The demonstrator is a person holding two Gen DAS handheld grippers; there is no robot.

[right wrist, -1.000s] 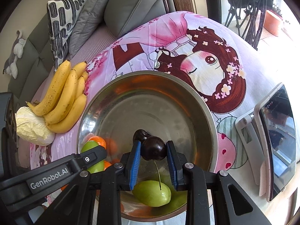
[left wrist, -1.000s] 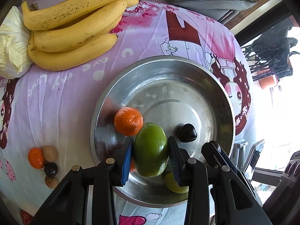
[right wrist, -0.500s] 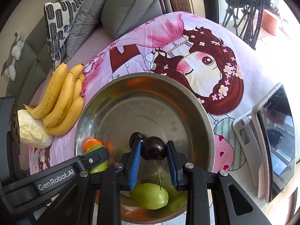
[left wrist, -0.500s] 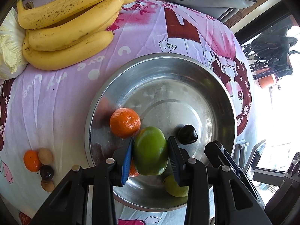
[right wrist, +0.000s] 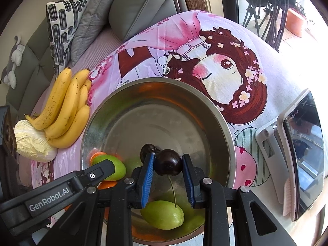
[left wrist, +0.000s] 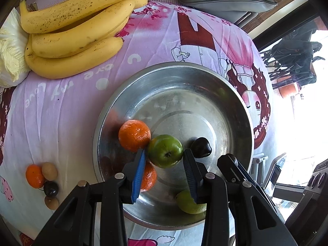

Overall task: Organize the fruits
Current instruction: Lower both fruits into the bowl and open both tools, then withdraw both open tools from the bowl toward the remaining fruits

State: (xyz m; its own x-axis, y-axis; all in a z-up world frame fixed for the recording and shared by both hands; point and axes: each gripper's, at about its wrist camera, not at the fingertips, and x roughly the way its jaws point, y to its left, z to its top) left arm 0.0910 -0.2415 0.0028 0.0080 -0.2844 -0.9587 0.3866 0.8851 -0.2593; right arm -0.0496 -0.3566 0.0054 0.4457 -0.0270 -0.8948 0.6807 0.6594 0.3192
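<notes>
Bright daylight, blown-out right edge, fisheye bending.

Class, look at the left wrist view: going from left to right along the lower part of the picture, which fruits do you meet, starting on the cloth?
Small orange on the cloth → large orange in the bowl → green fruit between the jaws → dark cherry.

White lettering "GenRobot.AI" stands on the black arm of the left gripper (right wrist: 98, 172) in the right wrist view. The pink cloth (left wrist: 61, 106) bears pale letters, upside down and unclear.
</notes>
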